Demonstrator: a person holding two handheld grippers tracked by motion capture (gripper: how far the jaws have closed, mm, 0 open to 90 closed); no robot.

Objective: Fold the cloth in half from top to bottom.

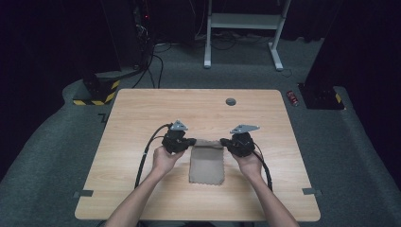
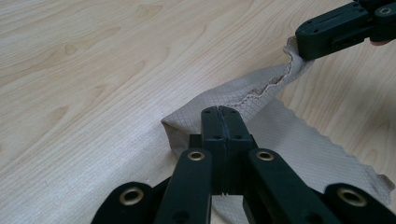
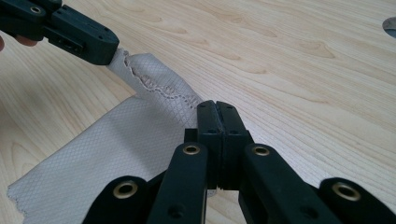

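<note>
Light wood-grain tabletop, rectangular with rounded corners, carries one item near its front centre: a beige cloth of fine grid-textured weave with scalloped, pinked edges. Nearest the person, the cloth lies flat on the tabletop; its far edge is lifted and folded over. Left hand-held gripper has its black jaws closed on the far left corner of the cloth. Right hand-held gripper has its jaws closed on the far right corner. Farther back, a round grey grommet sits in the tabletop. Beyond lies grey carpet floor.
</note>
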